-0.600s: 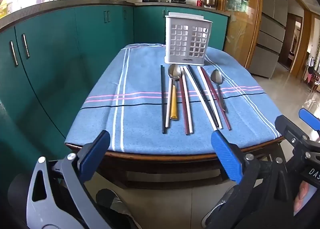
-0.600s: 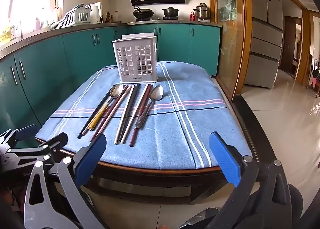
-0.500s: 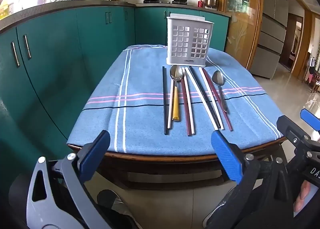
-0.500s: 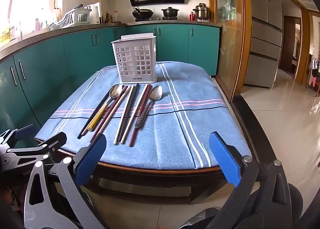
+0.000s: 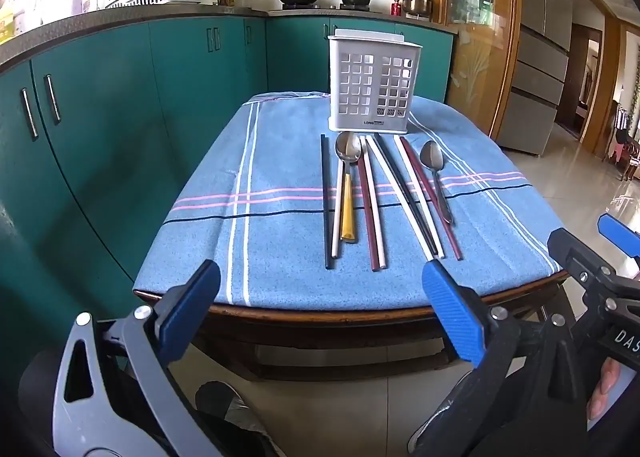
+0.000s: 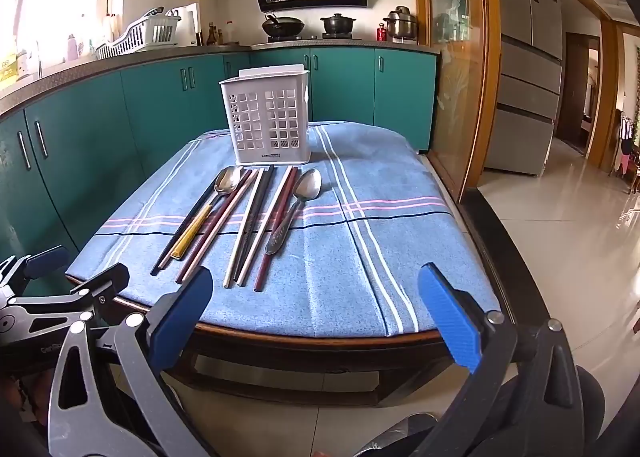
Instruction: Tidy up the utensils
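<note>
Left tongs [image 5: 320, 303] and right tongs [image 6: 316, 307], both released and empty, are held off the near edge of the desk [image 5: 360, 315], which is covered by a blue striped cloth [image 5: 260, 161]. The utensils lie flat on the cloth in a row, long axes running away from the tongs toward the white perforated plastic utensil holder [image 5: 372, 83] standing upright at their far ends: a thin black chopstick [image 5: 326, 201], a yellow-handled steel spoon [image 5: 347, 193], dark red and white chopsticks [image 5: 372, 205], and an all-steel spoon [image 5: 436, 177]. Near ends point at the tongs, so an approach straight ahead meets each piece end-on. The black chopstick and yellow-handled spoon appear nearer the left tongs; the all-steel spoon [image 6: 298, 209] appears nearer the right. The holder looks empty, though its inside is not visible.
</note>
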